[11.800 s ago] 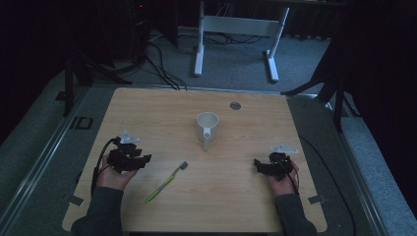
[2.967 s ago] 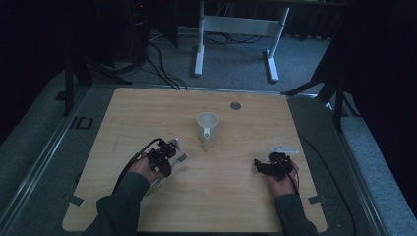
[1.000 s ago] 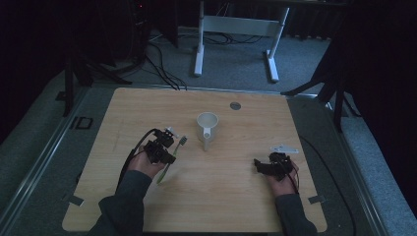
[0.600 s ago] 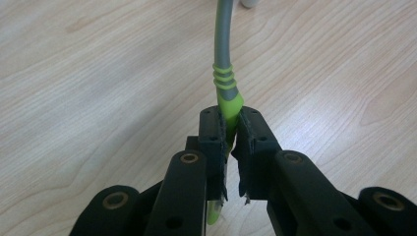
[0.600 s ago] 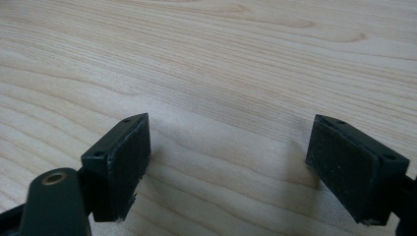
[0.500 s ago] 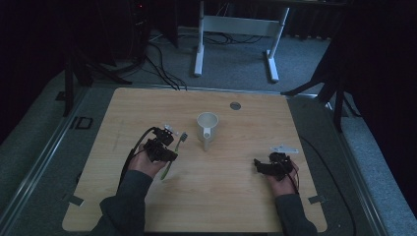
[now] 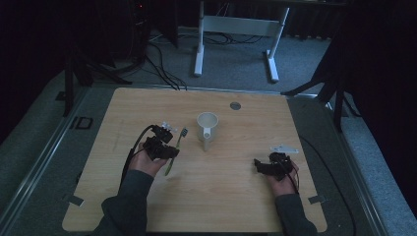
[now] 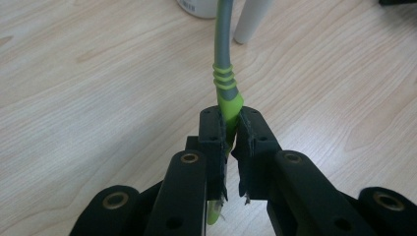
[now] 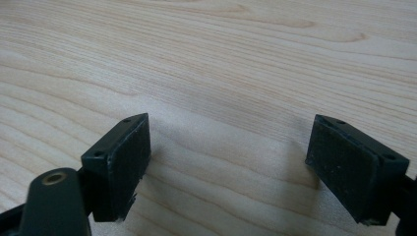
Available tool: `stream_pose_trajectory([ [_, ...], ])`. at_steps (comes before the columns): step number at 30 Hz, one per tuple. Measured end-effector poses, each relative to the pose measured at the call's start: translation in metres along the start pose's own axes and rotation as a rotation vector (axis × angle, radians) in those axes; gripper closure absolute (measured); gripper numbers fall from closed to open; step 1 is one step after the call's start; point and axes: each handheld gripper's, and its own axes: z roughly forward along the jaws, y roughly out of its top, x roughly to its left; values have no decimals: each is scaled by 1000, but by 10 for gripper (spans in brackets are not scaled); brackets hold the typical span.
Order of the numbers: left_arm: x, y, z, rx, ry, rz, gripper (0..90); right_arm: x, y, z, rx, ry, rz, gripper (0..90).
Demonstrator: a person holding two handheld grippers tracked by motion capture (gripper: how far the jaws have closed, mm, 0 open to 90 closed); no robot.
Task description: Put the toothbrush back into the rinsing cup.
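A green and grey toothbrush (image 7: pixel 176 147) is held off the wooden table (image 7: pixel 246 196) by my left gripper (image 7: pixel 169 152), which is shut on its green handle. In the left gripper view the jaws pinch the green handle (image 8: pixel 230 105) and the grey neck runs up toward a white mug (image 8: pixel 196 7). The white mug (image 7: pixel 207 129) stands upright at the table's middle, its handle toward me, just right of the brush head. My right gripper (image 7: pixel 260 166) rests low at the right side of the table, open, with bare wood between its pads (image 9: pixel 120 164).
A small grey round disc (image 7: pixel 235 105) is set in the table near its far edge. Beyond the table stand a white frame (image 7: pixel 236 29) and cables on grey carpet. Tape tabs mark the near corners.
My left gripper went from the table's left to the toothbrush, shut on it and lifted it. Over the last second it carried the brush farther toward the mug. The right gripper stayed put.
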Motion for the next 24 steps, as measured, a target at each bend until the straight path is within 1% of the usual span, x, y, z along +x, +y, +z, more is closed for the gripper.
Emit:
stream_pose_trajectory([
  [6,0,0,-3,-42,-1,4,820,0,0,0,0,0,-2,165],
  [8,0,0,-4,-52,-8,3,820,0,0,0,0,0,-1,165],
  [10,0,0,-5,-74,-17,4,820,0,0,0,1,0,-1,165],
  [11,0,0,-5,-74,-17,4,820,0,0,0,1,0,-1,165],
  [15,-1,0,-6,-104,-16,5,820,0,0,0,0,0,-1,165],
  [24,1,-1,-9,-169,-20,-19,820,0,0,0,1,0,-1,165],
])
